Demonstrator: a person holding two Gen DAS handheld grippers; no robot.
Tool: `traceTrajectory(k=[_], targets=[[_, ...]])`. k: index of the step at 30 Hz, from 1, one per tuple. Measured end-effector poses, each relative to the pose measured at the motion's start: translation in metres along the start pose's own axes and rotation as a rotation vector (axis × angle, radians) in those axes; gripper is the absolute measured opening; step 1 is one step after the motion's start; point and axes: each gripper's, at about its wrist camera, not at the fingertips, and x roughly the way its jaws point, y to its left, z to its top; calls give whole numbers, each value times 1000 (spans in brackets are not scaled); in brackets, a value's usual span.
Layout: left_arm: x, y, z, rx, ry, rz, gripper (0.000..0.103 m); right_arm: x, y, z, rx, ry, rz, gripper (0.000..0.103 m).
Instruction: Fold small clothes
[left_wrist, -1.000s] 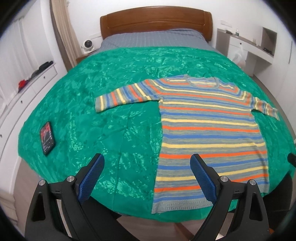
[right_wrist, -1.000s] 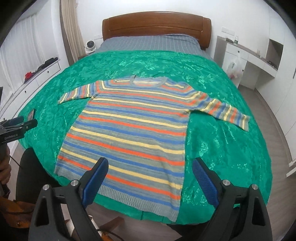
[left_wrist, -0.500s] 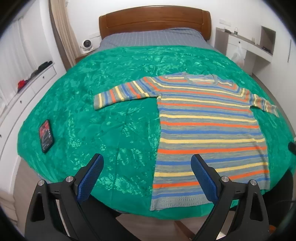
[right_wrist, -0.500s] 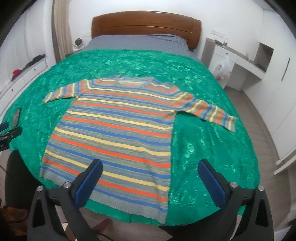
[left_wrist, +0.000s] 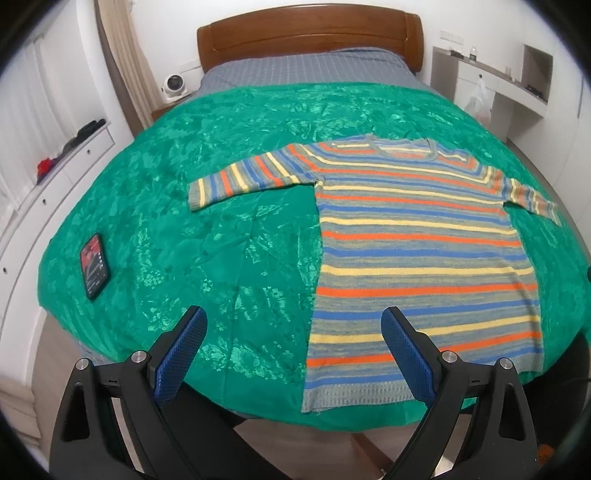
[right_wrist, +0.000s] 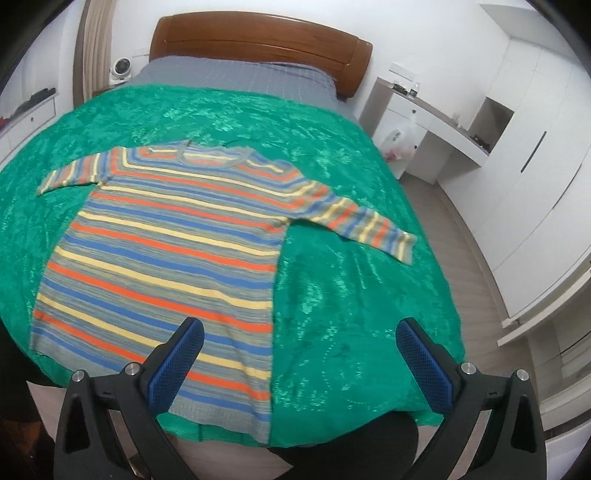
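Note:
A striped long-sleeved sweater (left_wrist: 413, 251) (right_wrist: 166, 258) in orange, yellow, blue and grey lies flat on the green bedspread (left_wrist: 184, 206) (right_wrist: 351, 295), hem toward me, both sleeves spread out. My left gripper (left_wrist: 293, 328) hangs open over the near bed edge, just left of the sweater's hem, with nothing between its blue pads. My right gripper (right_wrist: 301, 341) is open wide above the hem's right corner, also holding nothing.
A black phone (left_wrist: 95, 266) lies near the bedspread's left edge. A wooden headboard (left_wrist: 306, 37) stands at the far end. White drawers (left_wrist: 48, 162) run along the left, a white desk (right_wrist: 436, 125) and wardrobe (right_wrist: 535, 155) along the right.
The right wrist view swung to the right, so the sweater now sits further left in it, and the right jaws widened a little. The left gripper barely moved.

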Motion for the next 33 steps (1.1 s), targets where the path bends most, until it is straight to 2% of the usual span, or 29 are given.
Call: traceTrajectory(k=[9, 33], targets=[[6, -6, -1, 21, 16, 8, 96, 6, -9, -3, 1, 20, -45, 102], [14, -4, -6, 21, 39, 21, 96, 11, -13, -1, 2, 37, -78, 102]])
